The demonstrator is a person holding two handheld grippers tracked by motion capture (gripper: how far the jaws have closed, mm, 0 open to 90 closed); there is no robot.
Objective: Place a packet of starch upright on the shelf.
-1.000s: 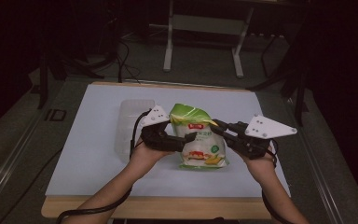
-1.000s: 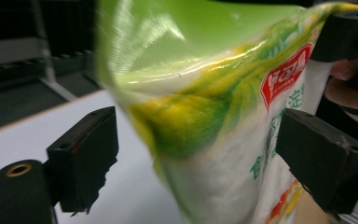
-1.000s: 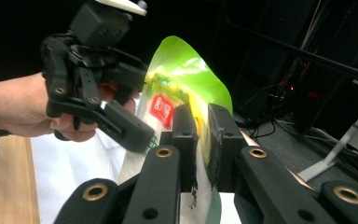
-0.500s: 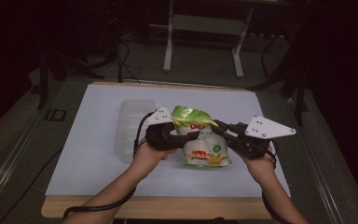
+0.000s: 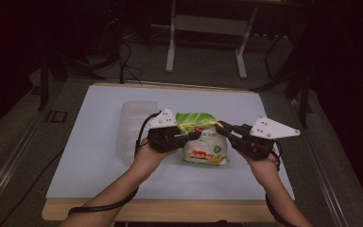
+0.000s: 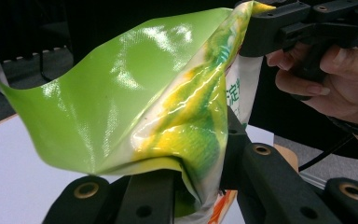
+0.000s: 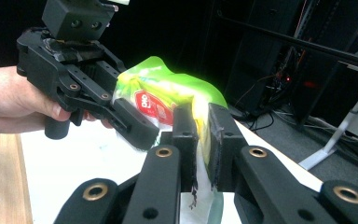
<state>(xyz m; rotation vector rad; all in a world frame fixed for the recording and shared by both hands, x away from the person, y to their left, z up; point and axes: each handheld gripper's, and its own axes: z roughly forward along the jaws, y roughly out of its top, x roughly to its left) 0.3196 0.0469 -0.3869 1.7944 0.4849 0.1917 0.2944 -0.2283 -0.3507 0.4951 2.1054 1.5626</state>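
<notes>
- Bag (image 5: pixel 203 142) first: we are seeing a green, yellow and white snack bag near the middle of the desk (image 5: pixel 90 156), its bottom end resting on or just above the surface toward the person and its green top (image 6: pixel 121 93) lifted up and away.
- We are reading its long axis as running from the person's side toward the far edge, tilted upward at the top, so the sealed top edge runs crosswise between the two tools.
- We are watching the left hand-held gripper (image 5: pixel 189 137) coming in from the bag's left; its jaws are clamped on the film at the upper left of the bag, and the left gripper view shows the plastic bunched between them.
- We are watching the right hand-held gripper (image 5: pixel 223 128) coming in from the bag's right; its jaws are pinching the top right corner, with only a narrow gap holding film in the right gripper view.
- We are judging both tools equally near, each on its own side of the top, so any pull outward to left and right would act across the seal; whether the seal is already parting we cannot tell.
- We are noting a clear plastic container (image 5: pixel 134 127) lying on the desk just beside the left hand (image 5: pixel 149 153), apart from the bag.
</notes>
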